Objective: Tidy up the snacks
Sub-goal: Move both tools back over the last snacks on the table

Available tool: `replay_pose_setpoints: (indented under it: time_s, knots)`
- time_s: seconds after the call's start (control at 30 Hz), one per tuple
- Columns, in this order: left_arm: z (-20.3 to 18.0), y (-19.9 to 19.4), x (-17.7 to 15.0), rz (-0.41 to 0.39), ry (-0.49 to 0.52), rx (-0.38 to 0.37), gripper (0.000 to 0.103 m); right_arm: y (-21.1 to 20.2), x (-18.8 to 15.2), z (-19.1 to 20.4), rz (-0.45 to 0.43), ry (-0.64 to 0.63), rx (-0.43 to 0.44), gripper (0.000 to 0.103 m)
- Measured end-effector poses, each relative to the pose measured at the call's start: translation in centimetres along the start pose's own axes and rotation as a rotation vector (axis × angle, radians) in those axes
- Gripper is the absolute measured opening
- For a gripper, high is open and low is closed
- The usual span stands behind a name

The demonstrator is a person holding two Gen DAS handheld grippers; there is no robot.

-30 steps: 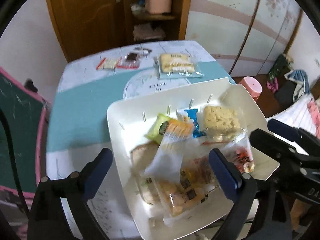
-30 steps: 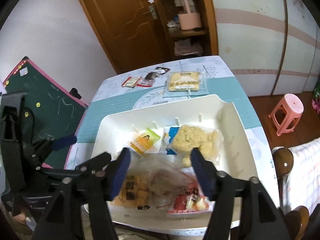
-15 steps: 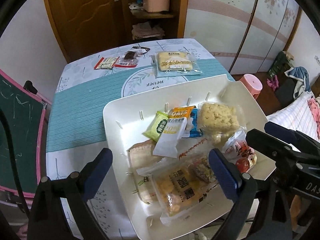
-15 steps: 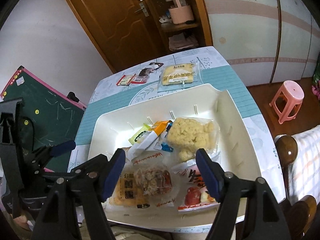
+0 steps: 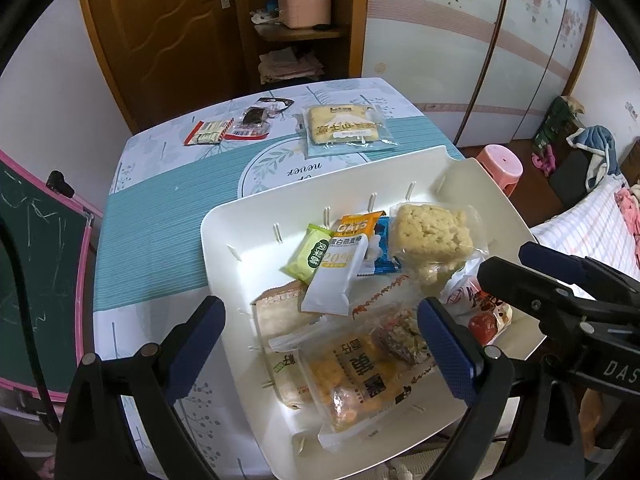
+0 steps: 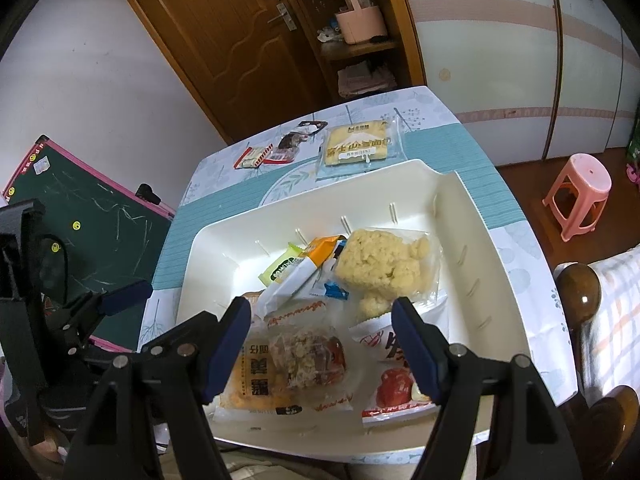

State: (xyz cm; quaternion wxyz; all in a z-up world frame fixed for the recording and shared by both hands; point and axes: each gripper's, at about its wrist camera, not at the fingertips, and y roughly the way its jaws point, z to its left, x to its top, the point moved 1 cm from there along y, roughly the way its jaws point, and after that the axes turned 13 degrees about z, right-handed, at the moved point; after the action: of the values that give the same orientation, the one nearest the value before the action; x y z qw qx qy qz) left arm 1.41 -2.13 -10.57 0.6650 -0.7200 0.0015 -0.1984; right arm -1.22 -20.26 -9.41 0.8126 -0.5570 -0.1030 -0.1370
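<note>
White tray [image 5: 224,240] on a teal-striped tablecloth [image 5: 152,232] with a pale leaf-print border. In the tray: green sachet [image 5: 308,254] at 9 o'clock of the orange-and-white oat bar [image 5: 340,268]; blue packet [image 5: 382,254] at the bar's 3 o'clock; pale yellow puffed cake [image 5: 430,234] in clear wrap; orange-yellow bag [image 5: 352,380]; red-and-white packet [image 6: 396,376]. At 12 o'clock beyond the tray: cream bread [image 5: 344,130] in a light blue wrapper. Blue pads on black grippers [image 6: 320,344]. Pink stool [image 6: 578,194].

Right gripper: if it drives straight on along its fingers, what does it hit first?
Most likely the clear-wrapped nut-and-fruit cake atop the snack pile in the white plastic tray. The right gripper hangs open above it, pointing steeply down; depth is unclear.
</note>
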Motion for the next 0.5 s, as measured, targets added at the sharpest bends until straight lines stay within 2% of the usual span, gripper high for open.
replay_pose_setpoints:
  time_s: [0.3,0.5]
  knots:
    - [0.2,0.1,0.4,0.002,-0.003,0.009,0.096,0.5,0.3,-0.4,0.01,0.014,0.01,0.073]
    - [1.6,-1.0,2.2,-0.056,-0.037,0.006,0.096,1.3,1.3,-1.0,0.025,0.034,0.001,0.074]
